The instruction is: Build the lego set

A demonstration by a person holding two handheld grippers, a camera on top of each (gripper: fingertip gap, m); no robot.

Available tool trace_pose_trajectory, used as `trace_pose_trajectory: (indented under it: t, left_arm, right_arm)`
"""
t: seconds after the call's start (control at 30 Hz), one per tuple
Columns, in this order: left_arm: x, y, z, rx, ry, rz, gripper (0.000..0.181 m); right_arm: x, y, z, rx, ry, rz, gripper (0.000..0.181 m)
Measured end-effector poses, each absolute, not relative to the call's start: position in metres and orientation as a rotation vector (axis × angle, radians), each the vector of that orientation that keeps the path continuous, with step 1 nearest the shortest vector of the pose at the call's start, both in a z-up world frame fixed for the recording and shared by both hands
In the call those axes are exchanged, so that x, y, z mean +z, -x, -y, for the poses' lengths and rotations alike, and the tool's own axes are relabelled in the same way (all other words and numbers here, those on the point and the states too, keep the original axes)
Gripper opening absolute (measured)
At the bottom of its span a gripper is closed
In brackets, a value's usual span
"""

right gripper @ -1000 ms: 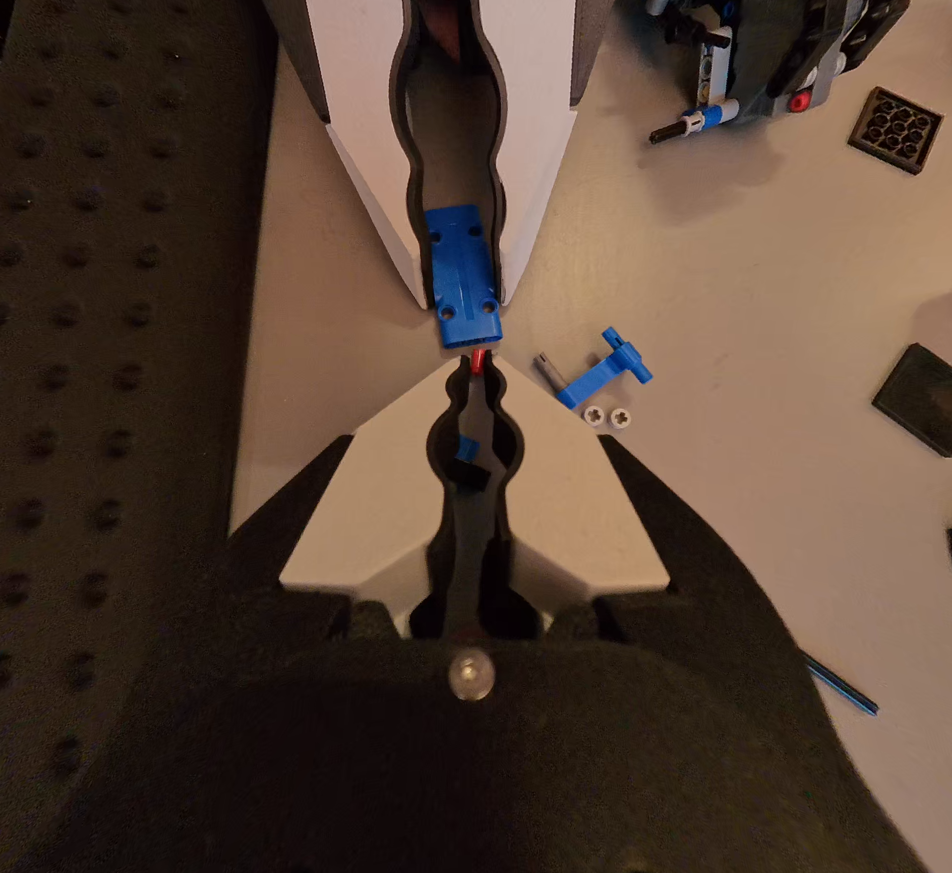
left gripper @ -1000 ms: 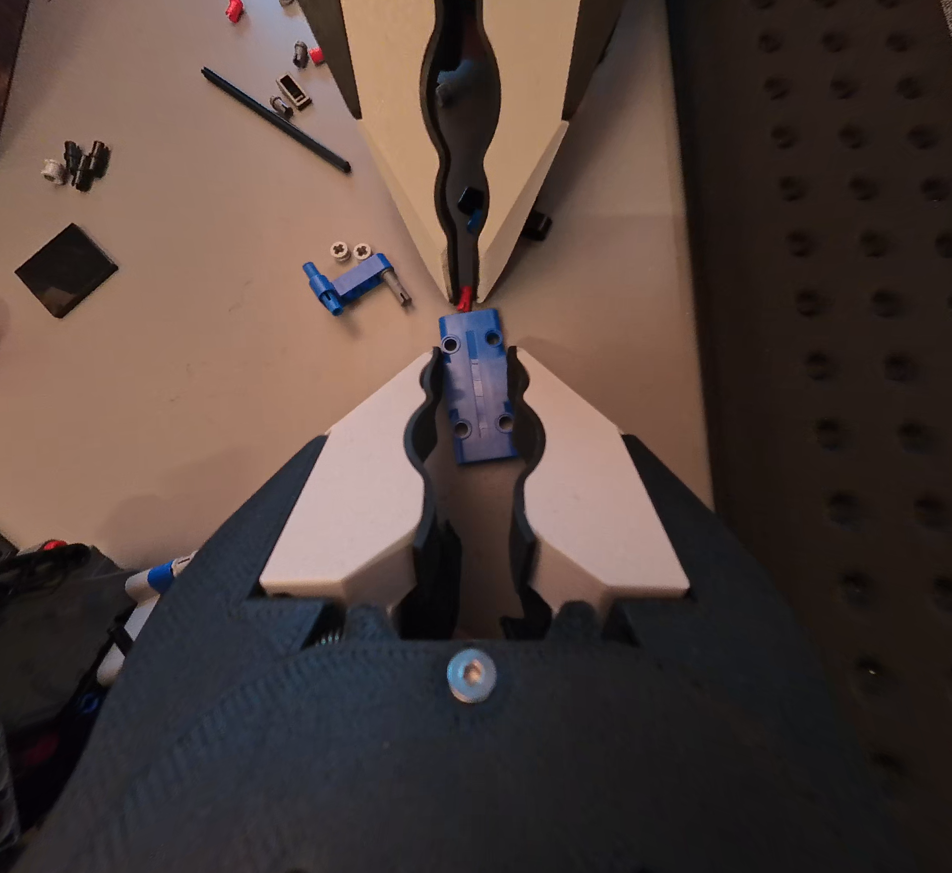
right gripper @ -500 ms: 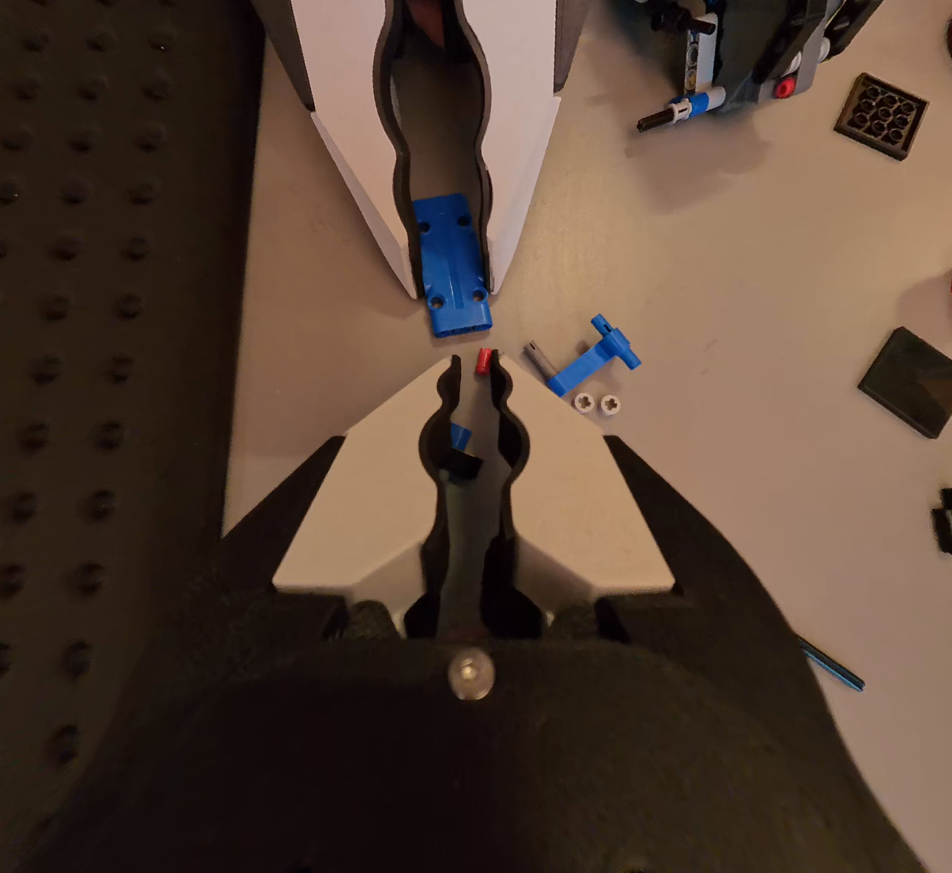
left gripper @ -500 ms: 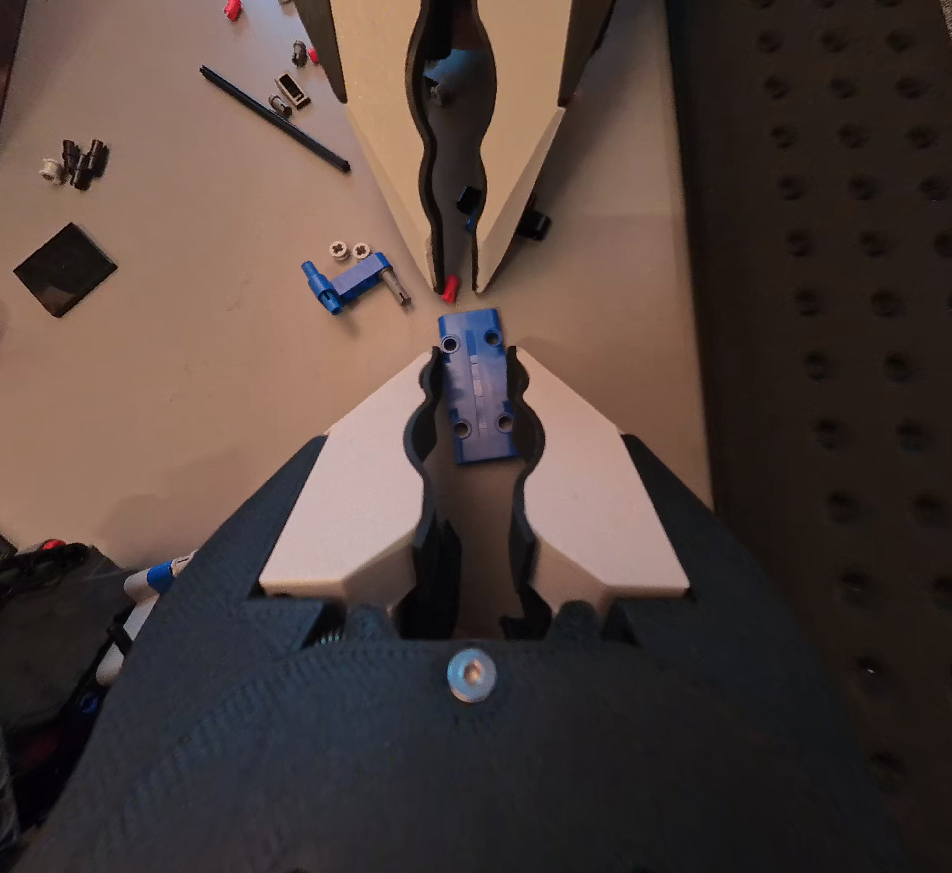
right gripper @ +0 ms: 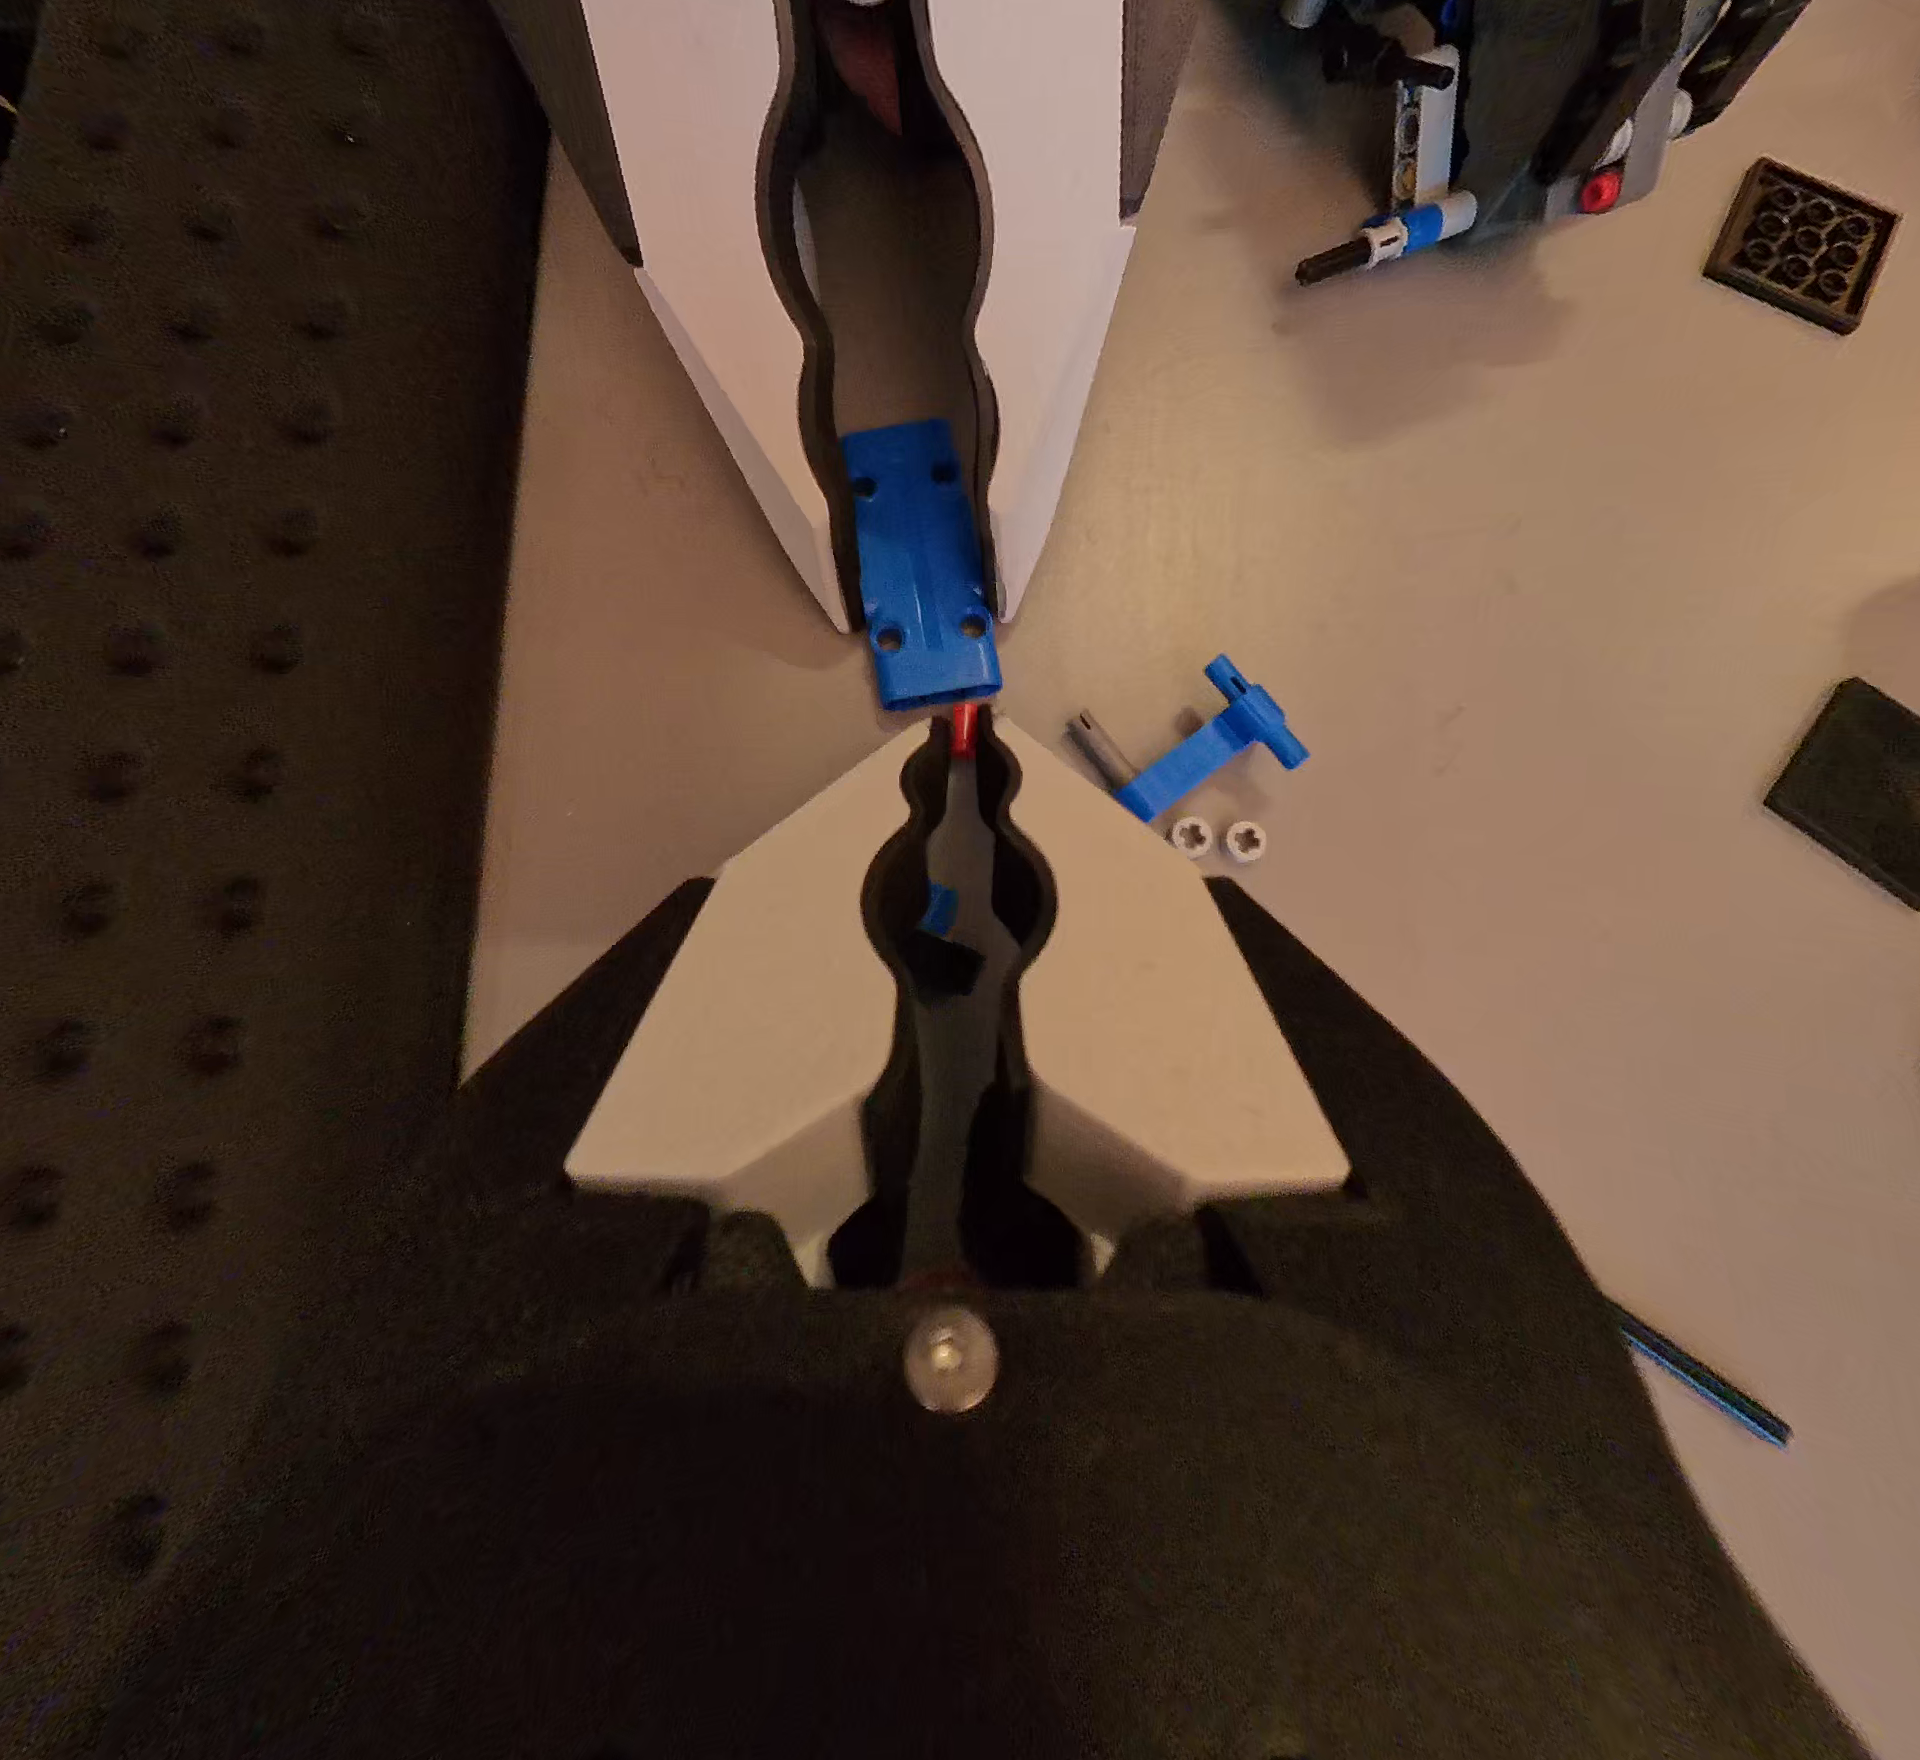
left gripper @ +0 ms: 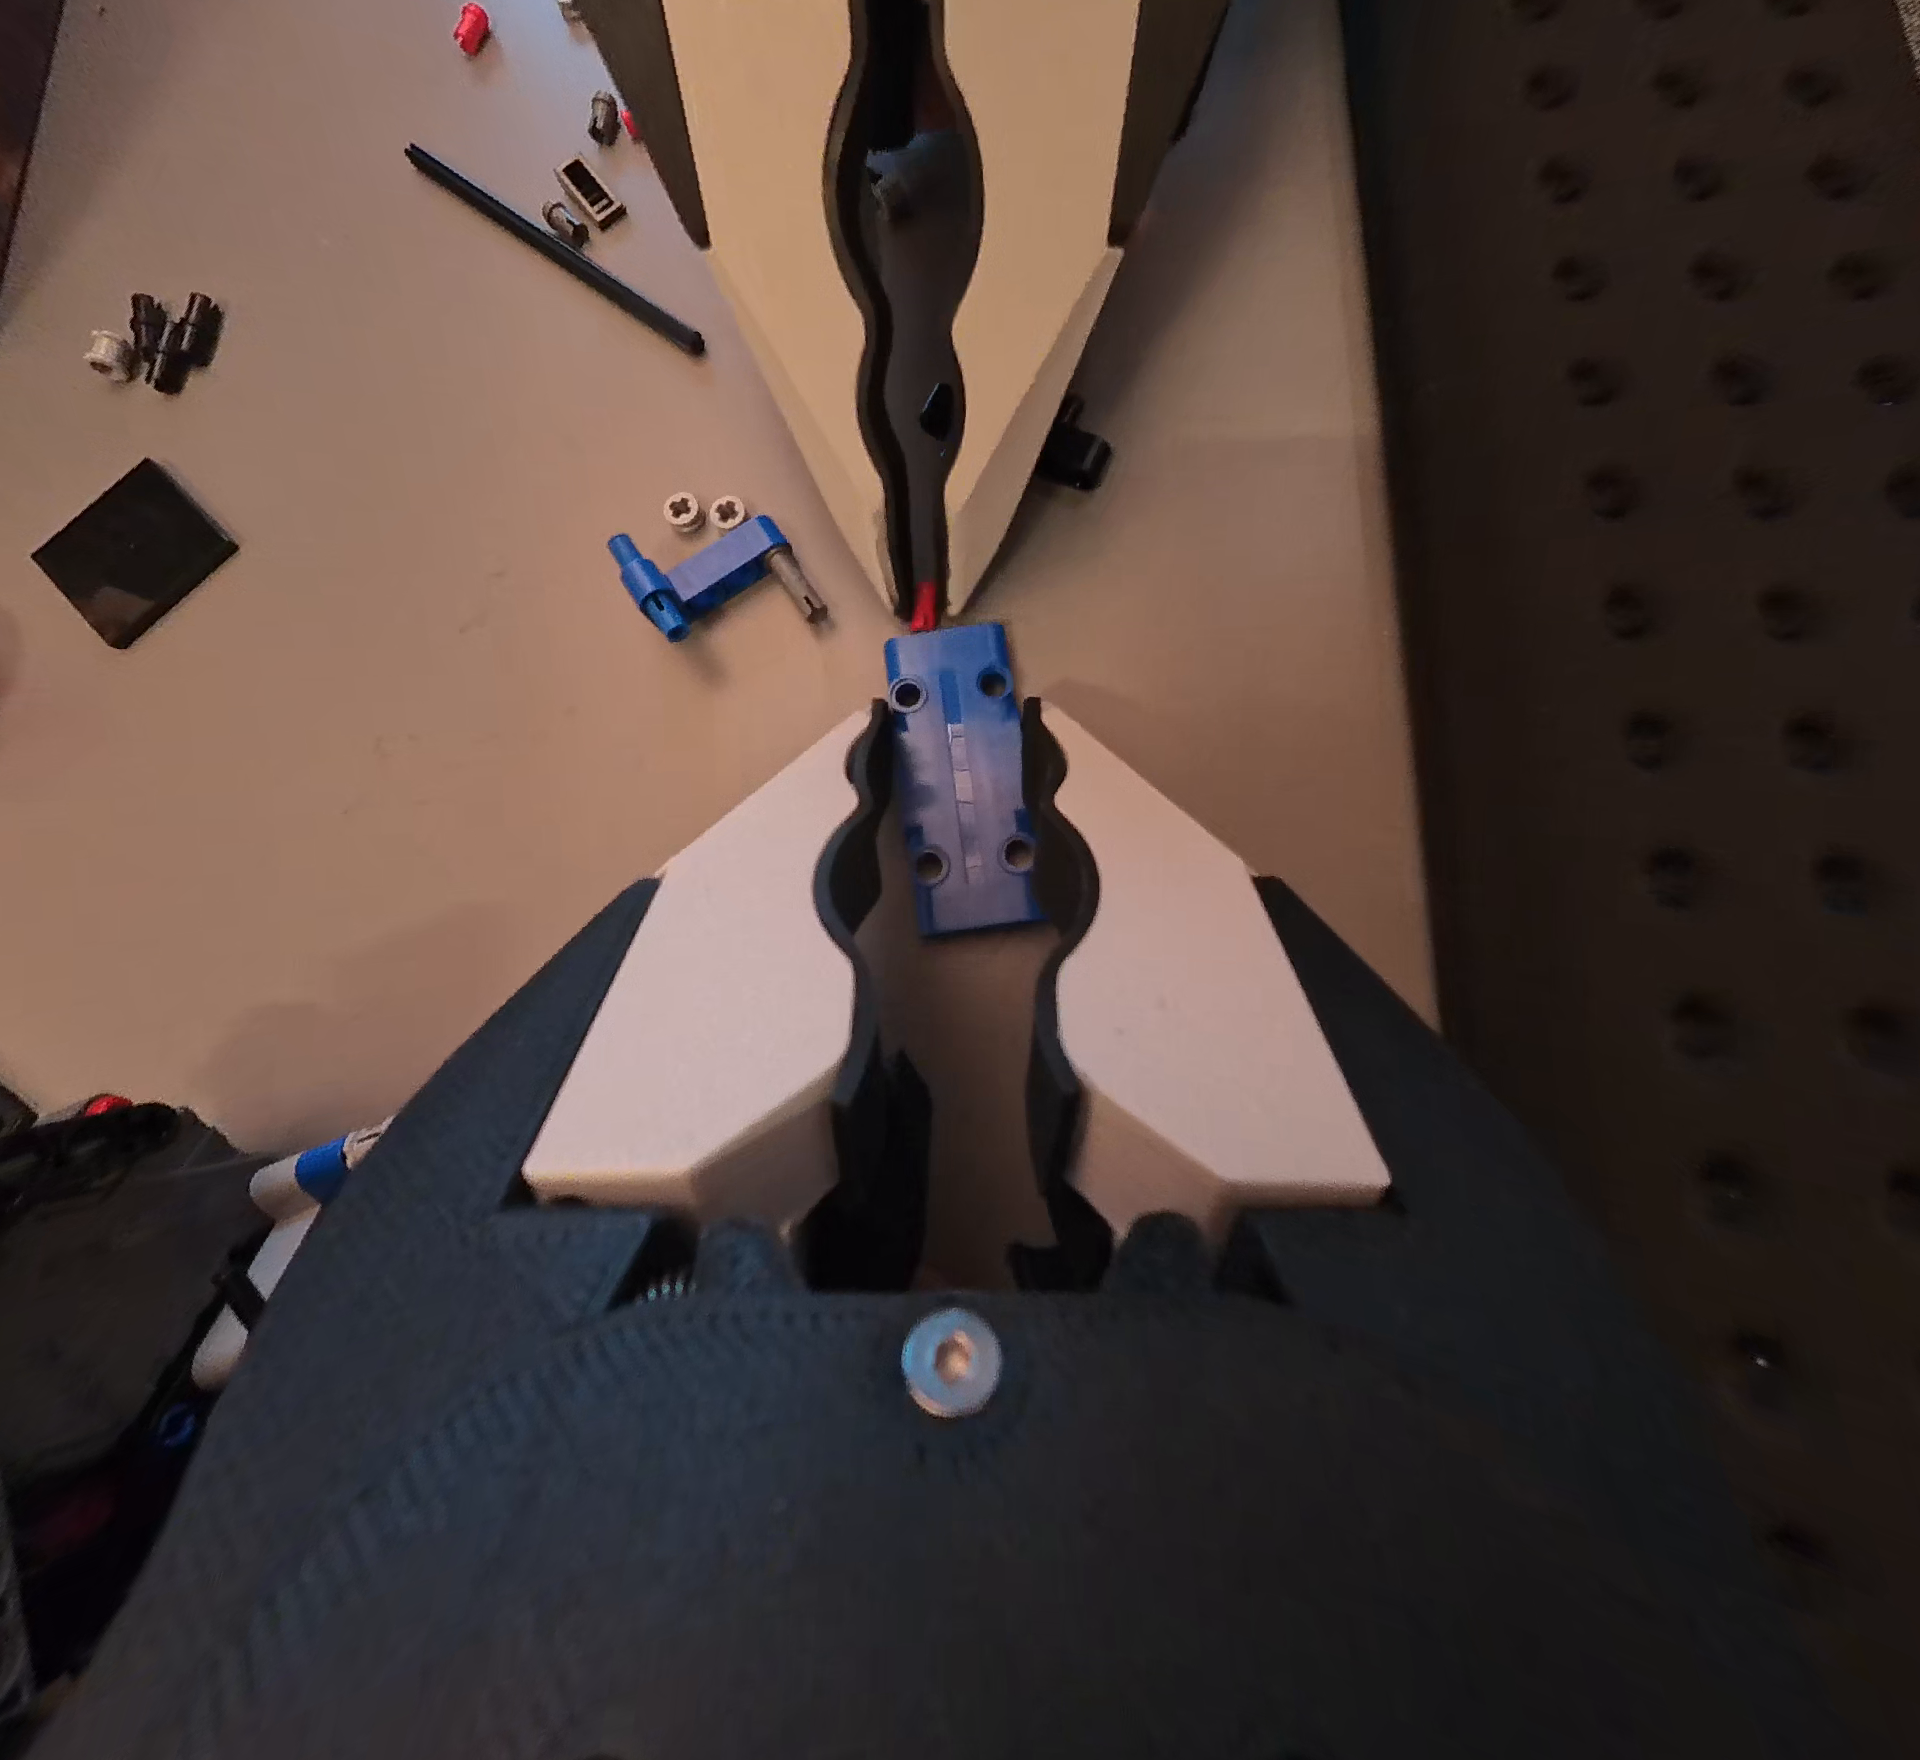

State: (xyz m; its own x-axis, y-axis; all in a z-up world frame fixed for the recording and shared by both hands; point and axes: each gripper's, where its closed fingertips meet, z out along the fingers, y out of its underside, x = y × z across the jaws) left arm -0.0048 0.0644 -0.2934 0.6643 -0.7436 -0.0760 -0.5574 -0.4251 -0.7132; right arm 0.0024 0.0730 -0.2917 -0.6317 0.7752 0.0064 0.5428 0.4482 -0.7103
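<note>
The light is warm and dim. Dark shadows fill the bottom, edges bend outward, and far pieces look maybe blurry.

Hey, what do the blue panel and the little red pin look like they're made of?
Blue panel: looks like hard moulded plastic, semi-gloss, judging by the pale sheen along its middle and its crisp round holes. Red pin: probably the same kind of plastic, uniformly bright red, but too small and too hidden between the fingertips to judge its finish.
</note>
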Motion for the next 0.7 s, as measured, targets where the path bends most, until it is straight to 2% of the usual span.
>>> trace_pose_trajectory:
  t: [0.7]
  left_arm:
    - [-0.2936,0.0041,-0.0649,-0.306,2.128,-0.99,0.023]
  right_arm:
    - [-0.2917,-0.0016,-0.0685,1.043,1.198,2.363,0.002]
